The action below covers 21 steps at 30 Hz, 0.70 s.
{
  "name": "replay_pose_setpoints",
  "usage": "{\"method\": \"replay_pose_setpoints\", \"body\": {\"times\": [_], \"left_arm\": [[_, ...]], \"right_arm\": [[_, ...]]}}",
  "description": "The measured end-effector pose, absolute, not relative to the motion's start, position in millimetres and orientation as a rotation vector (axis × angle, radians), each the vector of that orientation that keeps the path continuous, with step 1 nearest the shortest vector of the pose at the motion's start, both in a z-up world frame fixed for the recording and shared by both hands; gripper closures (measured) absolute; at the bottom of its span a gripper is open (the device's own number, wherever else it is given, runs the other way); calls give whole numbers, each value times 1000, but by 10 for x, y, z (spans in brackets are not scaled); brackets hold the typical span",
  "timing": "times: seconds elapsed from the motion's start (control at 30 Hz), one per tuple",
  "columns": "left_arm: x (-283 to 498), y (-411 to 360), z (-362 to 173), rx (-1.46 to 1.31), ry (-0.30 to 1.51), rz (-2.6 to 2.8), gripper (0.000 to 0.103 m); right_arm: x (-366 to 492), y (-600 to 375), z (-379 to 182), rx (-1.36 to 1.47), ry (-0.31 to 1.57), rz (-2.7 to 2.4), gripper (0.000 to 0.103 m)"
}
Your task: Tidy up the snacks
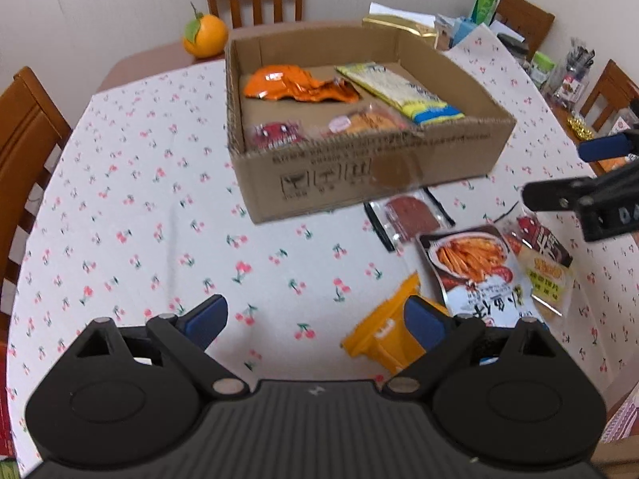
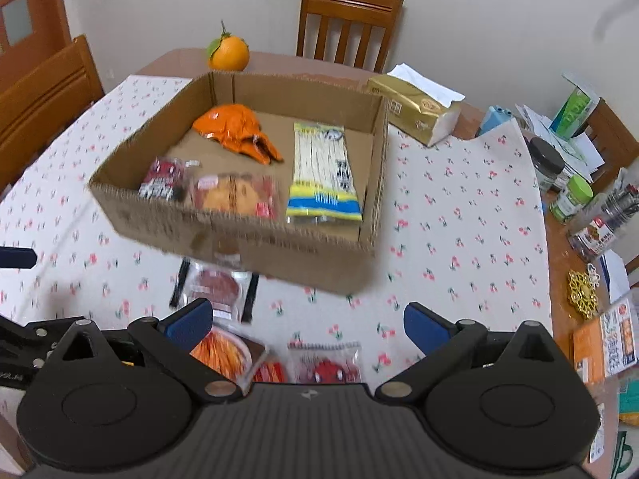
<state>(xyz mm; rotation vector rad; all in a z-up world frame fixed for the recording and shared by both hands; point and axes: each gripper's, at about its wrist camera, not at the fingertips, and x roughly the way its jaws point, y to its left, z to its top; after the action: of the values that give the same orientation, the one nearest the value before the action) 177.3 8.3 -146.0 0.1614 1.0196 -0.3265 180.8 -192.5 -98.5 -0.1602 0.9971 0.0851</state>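
A shallow cardboard box (image 1: 359, 183) (image 2: 247, 239) stands on the cherry-print tablecloth. It holds an orange packet (image 1: 295, 86) (image 2: 235, 127), a yellow-and-blue packet (image 1: 403, 92) (image 2: 323, 171), a red packet (image 2: 161, 179) and a pastry packet (image 2: 235, 195). In front of the box lie a dark meat packet (image 1: 411, 217) (image 2: 215, 285), a spicy-strips packet (image 1: 471, 263) (image 2: 223, 349), a red packet (image 2: 327, 363) and a yellow packet (image 1: 383, 339). My left gripper (image 1: 315, 315) is open above the cloth, its right finger over the yellow packet. My right gripper (image 2: 307, 319) (image 1: 559, 171) is open and holds nothing.
An orange fruit (image 1: 204, 36) (image 2: 227, 52) sits behind the box. A gold tissue pack (image 2: 415, 113) lies at the back right, with jars (image 2: 547, 163) and papers along the right edge. Wooden chairs (image 2: 347, 20) (image 1: 24, 135) ring the table.
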Motion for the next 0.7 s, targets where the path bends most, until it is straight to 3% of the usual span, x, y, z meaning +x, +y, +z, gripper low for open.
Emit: {"method": "replay_pose_setpoints", "body": {"times": [0.7], "left_arm": [[1778, -379, -1727, 187, 1082, -301, 8]], "right_arm": [[1455, -2242, -983, -120, 990, 89, 0]]}}
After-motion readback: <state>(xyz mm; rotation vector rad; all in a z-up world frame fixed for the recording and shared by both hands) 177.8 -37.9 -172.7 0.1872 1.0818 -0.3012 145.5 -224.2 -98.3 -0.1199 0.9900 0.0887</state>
